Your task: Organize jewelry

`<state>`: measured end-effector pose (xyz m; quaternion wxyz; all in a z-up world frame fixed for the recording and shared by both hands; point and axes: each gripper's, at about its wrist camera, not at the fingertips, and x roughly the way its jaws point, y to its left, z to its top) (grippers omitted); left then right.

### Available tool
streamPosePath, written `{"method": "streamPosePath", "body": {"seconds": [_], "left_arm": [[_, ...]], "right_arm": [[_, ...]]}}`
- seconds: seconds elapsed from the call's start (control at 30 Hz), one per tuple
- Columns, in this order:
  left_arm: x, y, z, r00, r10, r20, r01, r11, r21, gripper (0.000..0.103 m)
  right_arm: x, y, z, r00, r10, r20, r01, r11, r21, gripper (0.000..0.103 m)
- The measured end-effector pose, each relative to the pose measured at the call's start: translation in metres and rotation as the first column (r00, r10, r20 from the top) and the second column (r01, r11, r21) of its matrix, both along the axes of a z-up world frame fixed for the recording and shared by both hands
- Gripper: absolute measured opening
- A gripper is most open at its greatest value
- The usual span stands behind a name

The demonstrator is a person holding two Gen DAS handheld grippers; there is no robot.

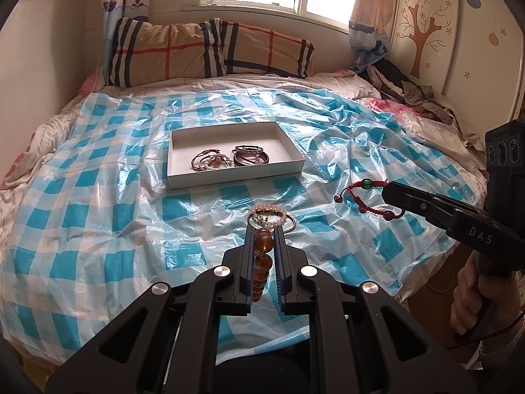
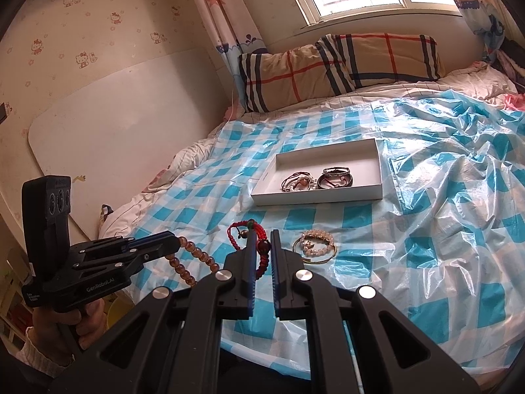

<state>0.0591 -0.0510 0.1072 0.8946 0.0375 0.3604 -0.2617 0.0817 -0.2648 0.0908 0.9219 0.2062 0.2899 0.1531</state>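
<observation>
Amber bead bracelet (image 1: 263, 256) in left gripper (image 1: 264, 233)

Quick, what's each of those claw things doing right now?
Left gripper: closed on the amber bead bracelet.
Right gripper: closed on the red braided bracelet.

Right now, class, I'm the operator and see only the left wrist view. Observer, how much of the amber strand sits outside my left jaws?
Observer: A long loop of the amber strand hangs from the left gripper, out to its side.
Operator: And the right gripper's hold?
Observer: The right gripper pinches the red bracelet near a dark bead, and a loop sticks out left of its jaws.
</observation>
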Motion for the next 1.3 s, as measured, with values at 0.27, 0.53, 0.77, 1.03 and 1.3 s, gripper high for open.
{"method": "streamPosePath", "body": {"seconds": [0.27, 0.53, 0.77, 1.03, 1.3], "left_arm": [[-0.001, -0.003, 0.001, 1.000, -0.004, 0.000, 0.004, 1.000, -0.008, 0.010], [0.009, 0.000, -0.009, 1.000, 0.007, -0.025, -0.007, 1.000, -0.017, 0.010], [0.018, 0.003, -0.018, 0.999, 0.007, -0.042, -0.008, 1.000, -0.019, 0.010], [0.025, 0.004, -0.022, 0.999, 0.009, -0.050, -0.010, 1.000, -0.015, 0.010], [0.030, -0.001, -0.026, 0.999, 0.001, -0.053, -0.001, 1.000, -0.011, 0.010]], "right_arm": [[0.007, 0.008, -0.002, 1.000, 0.016, -0.012, -0.016, 1.000, -0.004, 0.009], [0.018, 0.015, -0.009, 0.999, 0.032, -0.030, -0.032, 0.999, 0.000, 0.009], [0.027, 0.018, -0.017, 0.998, 0.043, -0.049, -0.043, 0.999, 0.005, 0.009], [0.036, 0.018, -0.023, 0.997, 0.049, -0.059, -0.048, 0.999, 0.011, 0.009], [0.039, 0.016, -0.027, 0.997, 0.047, -0.063, -0.046, 0.999, 0.017, 0.009]]}}
